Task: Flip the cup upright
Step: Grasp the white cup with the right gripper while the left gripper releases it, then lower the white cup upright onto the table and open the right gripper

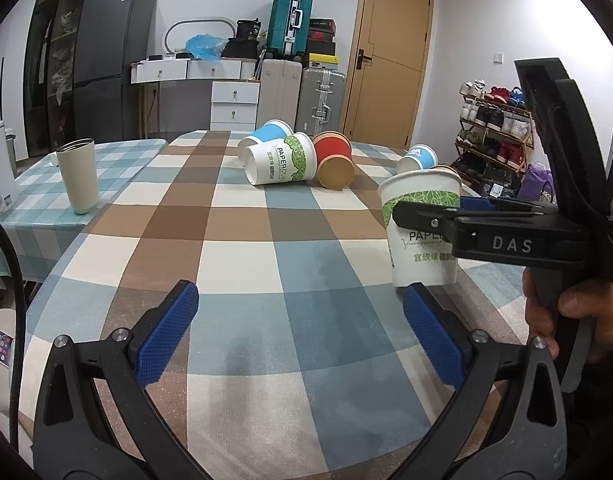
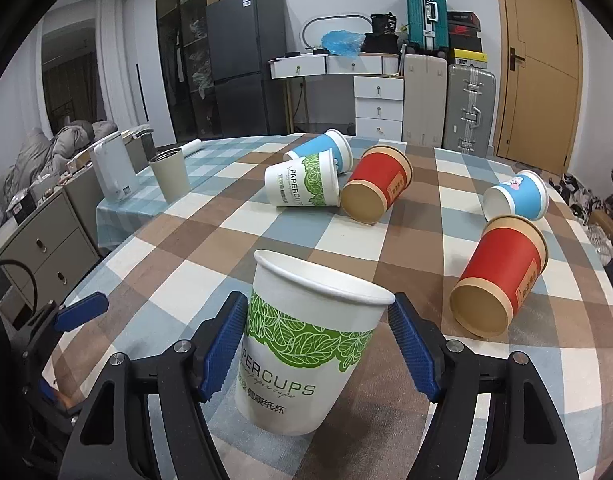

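A white paper cup with green leaf print [image 2: 306,344] stands upright on the checked tablecloth, mouth up, between the blue pads of my right gripper [image 2: 316,346]. The left pad touches its side; a small gap shows at the right pad. It also shows in the left wrist view [image 1: 422,228], with the right gripper [image 1: 434,216] around it. My left gripper [image 1: 302,332] is open and empty above the cloth, left of that cup.
Several cups lie on their sides: a white-green one [image 2: 302,184], a blue one [image 2: 326,148], a red one [image 2: 376,186], another blue one [image 2: 516,196], another red one [image 2: 500,276]. A beige tumbler [image 1: 79,176] stands far left.
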### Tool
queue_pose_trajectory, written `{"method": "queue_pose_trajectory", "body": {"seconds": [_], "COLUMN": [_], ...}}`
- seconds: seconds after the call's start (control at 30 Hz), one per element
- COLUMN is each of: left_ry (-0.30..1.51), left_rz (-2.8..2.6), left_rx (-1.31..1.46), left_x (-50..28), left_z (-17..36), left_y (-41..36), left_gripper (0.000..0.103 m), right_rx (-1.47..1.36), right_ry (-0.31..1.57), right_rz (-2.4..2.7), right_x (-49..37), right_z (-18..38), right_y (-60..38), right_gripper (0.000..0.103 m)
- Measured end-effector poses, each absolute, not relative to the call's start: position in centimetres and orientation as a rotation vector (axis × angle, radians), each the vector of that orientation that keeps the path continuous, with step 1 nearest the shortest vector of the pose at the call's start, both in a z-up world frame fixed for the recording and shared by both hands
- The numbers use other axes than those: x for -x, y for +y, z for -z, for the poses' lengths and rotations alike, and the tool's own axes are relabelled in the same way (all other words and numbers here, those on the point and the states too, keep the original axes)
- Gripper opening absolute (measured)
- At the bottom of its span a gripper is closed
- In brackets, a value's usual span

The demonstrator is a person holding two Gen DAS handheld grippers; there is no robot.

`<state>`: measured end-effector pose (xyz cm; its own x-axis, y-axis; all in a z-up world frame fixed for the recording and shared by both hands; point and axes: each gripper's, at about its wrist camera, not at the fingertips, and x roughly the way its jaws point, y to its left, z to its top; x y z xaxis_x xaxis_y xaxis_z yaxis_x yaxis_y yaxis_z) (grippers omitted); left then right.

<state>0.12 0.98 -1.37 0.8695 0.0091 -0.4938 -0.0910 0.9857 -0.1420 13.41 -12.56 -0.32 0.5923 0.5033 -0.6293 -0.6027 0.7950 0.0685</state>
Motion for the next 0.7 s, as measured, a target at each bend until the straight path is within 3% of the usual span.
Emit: {"method": "queue_pose_trajectory", "body": {"seconds": [0.6, 0.7], "left_ry": [0.514, 0.507], "left_rz": [-0.046, -0.042], "left_rx": [0.159, 0.154], "left_x": [-0.5, -0.6], "left_z": [1.5, 1.5], "left_y": [0.5, 0.2], "left_gripper": [0.102, 0.102], "right_rx": [0.161, 0.143], "right_ry": [0.719, 0.718], "right_rz": [-0.784, -0.795], "right_x": [-10.0, -9.9], "right_z": [1.4, 1.5], "right_y": [-15.1, -15.3], "right_gripper": [0.064, 0.073]}}
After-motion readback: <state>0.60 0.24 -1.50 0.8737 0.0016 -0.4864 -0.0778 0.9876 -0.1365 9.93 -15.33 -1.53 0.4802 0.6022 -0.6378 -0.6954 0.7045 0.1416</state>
